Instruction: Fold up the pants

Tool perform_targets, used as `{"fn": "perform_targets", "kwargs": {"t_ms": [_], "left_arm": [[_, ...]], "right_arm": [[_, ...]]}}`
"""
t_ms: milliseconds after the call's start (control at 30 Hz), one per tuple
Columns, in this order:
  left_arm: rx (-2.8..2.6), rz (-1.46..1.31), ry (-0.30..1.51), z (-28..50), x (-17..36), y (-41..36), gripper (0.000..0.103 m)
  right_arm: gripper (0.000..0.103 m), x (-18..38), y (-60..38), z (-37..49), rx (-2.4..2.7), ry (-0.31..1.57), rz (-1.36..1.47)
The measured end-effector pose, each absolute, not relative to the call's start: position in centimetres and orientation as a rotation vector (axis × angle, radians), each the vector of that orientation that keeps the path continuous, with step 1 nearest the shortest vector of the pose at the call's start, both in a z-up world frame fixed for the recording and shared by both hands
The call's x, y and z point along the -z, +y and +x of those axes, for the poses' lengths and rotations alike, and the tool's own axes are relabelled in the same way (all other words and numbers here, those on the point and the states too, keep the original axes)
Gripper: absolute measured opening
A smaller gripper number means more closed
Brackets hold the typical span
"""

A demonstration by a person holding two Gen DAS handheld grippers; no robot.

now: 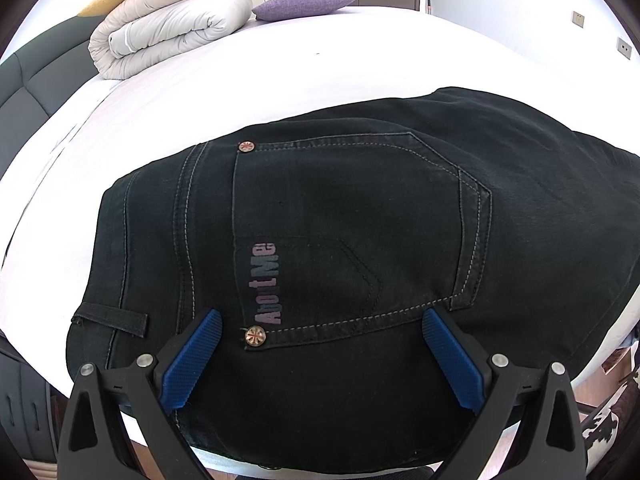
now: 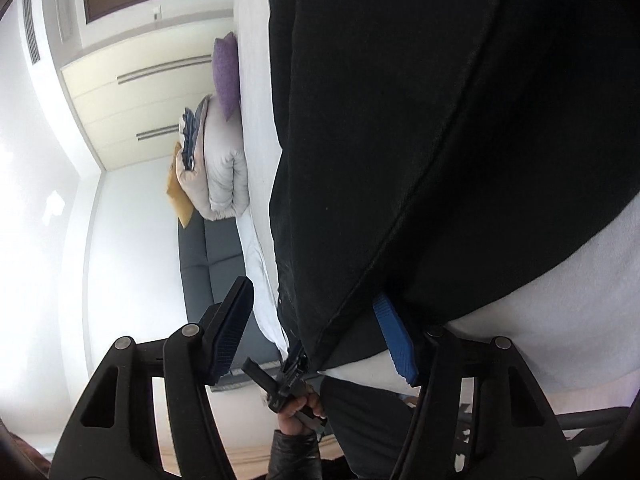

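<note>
Black jeans (image 1: 360,220) lie on the white bed (image 1: 280,64), back pocket up, with pink lettering along the pocket's edge. My left gripper (image 1: 322,314) stands open just over the pocket's lower corner, its blue pads wide apart on either side of a metal rivet. In the rolled right wrist view the jeans (image 2: 440,120) fill the upper right. My right gripper (image 2: 312,290) is open at their edge: one blue pad (image 2: 394,340) is tucked beneath the fabric, the other finger stands apart. A hand (image 2: 298,412) holds the left gripper (image 2: 294,360) at the jeans' near corner.
A folded pale duvet (image 1: 168,28) and a purple pillow (image 1: 306,4) lie at the bed's far end. A grey padded headboard (image 1: 24,80) runs along the left side. Cream wardrobe doors (image 2: 140,92) stand behind. Wooden floor shows beneath the near edge.
</note>
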State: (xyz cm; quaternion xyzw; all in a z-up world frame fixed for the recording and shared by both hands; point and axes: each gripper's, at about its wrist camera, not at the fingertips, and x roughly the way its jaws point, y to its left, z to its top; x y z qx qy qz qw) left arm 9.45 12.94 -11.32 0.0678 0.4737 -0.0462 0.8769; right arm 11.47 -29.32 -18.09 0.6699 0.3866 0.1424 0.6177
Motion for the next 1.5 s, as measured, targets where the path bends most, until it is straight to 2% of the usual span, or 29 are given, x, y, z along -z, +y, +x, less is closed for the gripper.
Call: {"fn": "perform_targets", "kwargs": {"t_ms": [67,167,200,233,267,300,700,767,800,833,900,1000,1167,1300,1400,1500], "left_arm": [[0.099,0.14,0.988,9.5,11.4,13.1,0.103],[0.105,0.135,0.988,9.5,11.4,13.1,0.103],[0.107,0.134,0.989,9.5,11.4,13.2,0.103],[0.108,0.134,0.989,9.6,11.4,13.2,0.103],[0.109,0.133,0.988,9.6,11.3,13.3,0.103],[0.111,0.134,0.987,9.5,11.3,13.3,0.103],[0.107,0.145,0.99,9.6,11.1,13.1,0.102],[0.084,0.146,0.974,9.4,10.4,13.1,0.093],[0.074,0.14,0.963,9.2,9.7,12.9,0.084],[0.076,0.133,0.928,8.9,8.5,12.3,0.083],[0.117,0.109,0.855,8.6,6.3,10.6,0.084],[0.237,0.121,0.804,10.1,4.4,5.8,0.092],[0.355,0.224,0.82,14.0,6.2,-2.2,0.092],[0.374,0.291,0.861,15.7,8.8,-5.3,0.092],[0.367,0.244,0.91,17.0,11.0,-4.6,0.095],[0.336,0.18,0.918,17.5,11.4,-3.1,0.097]], "right_arm": [[0.057,18.3,-30.8,10.7,-0.274,0.839,1.595],[0.045,17.8,-31.2,10.5,-0.22,0.795,1.569],[0.031,17.9,-31.3,10.4,-0.213,0.794,1.56],[0.022,18.3,-31.6,10.4,-0.205,0.801,1.547],[0.006,18.5,-31.7,10.4,-0.195,0.813,1.537],[0.005,18.6,-31.8,10.3,-0.188,0.824,1.533],[0.0,17.8,-33.3,6.9,-0.047,0.802,1.431],[0.0,18.0,-33.4,7.1,-0.048,0.802,1.439],[0.0,18.2,-33.4,7.3,-0.05,0.8,1.449],[0.0,18.1,-33.2,7.6,-0.061,0.799,1.436],[0.001,16.9,-33.0,8.3,-0.079,0.816,1.343],[0.004,14.3,-32.6,10.5,-0.062,0.896,1.113],[0.014,10.1,-34.4,8.8,0.08,0.908,0.926],[0.014,4.9,-35.6,8.4,0.049,0.807,0.829],[0.014,4.3,-33.2,13.3,-0.126,0.824,0.811],[0.014,6.9,-33.0,17.7,-0.181,0.913,0.819]]}}
